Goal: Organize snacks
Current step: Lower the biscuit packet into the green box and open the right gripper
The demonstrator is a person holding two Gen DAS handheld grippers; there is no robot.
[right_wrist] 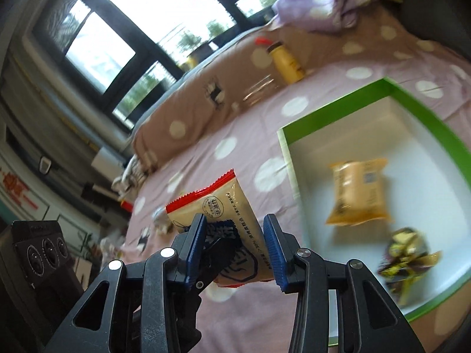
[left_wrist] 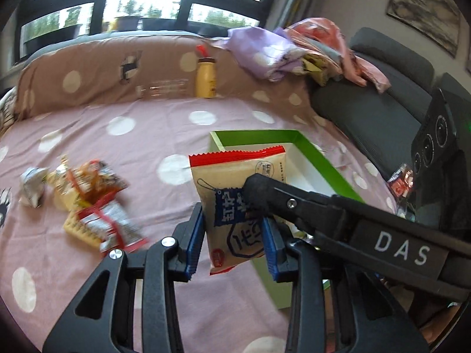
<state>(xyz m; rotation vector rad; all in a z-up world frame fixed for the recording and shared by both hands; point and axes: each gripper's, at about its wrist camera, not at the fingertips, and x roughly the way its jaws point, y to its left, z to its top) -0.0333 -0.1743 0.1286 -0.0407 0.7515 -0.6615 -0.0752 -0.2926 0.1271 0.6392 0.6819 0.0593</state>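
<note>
1. A beige snack packet with a red serrated top edge and blue print is seen at the centre of the left wrist view, raised above the pink polka-dot bedspread.
2. The left gripper is clamped on the packet's lower part, its blue pads pressed against both sides.
3. The same packet is also pinched by the right gripper, shown at the lower centre of the right wrist view; in the left view its black finger crosses the packet from the right.
4. A green-walled box with a white floor is seen at the right of the right wrist view; a yellow packet and a dark wrapped snack lie inside it.
5. More snack packets are scattered at the left of the left view.
6. A yellow bottle stands upright at the upper centre.
</note>
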